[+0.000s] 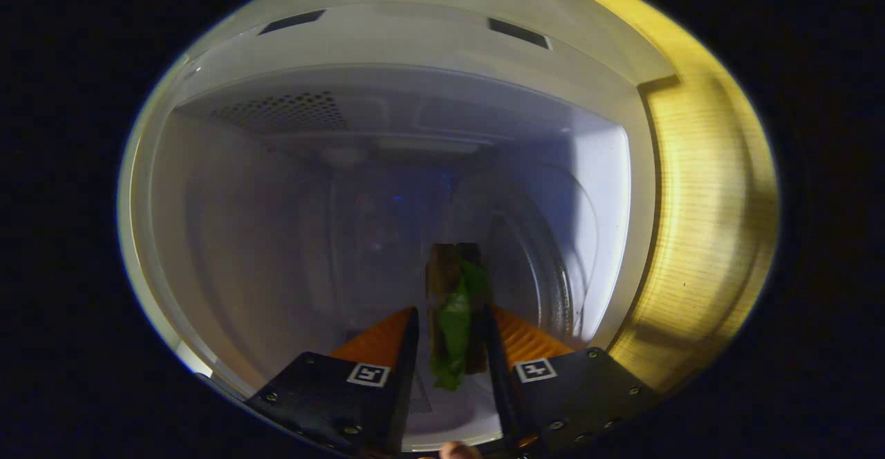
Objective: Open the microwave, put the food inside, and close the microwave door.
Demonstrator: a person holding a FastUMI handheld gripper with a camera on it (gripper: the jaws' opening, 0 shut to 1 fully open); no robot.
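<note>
I look straight into the open microwave (pixel 276 238), with its pale inner walls around me and the glass turntable (pixel 546 272) to the right of the fingers. My gripper (pixel 451 317) reaches into the cavity, shut on the food (pixel 456 307). The food is a brown slab with a green leaf along it, standing on edge between the two fingers and sticking out ahead of them. Both fingers press on its sides. I cannot tell whether the food's lower edge touches the cavity floor.
A perforated vent (pixel 283 110) sits in the cavity's upper left. The microwave's front frame (pixel 415 30) arches above. A yellow-lit wooden surface (pixel 712 210) runs beside the microwave's right edge. A fingertip (pixel 460 451) of the person shows just behind the gripper.
</note>
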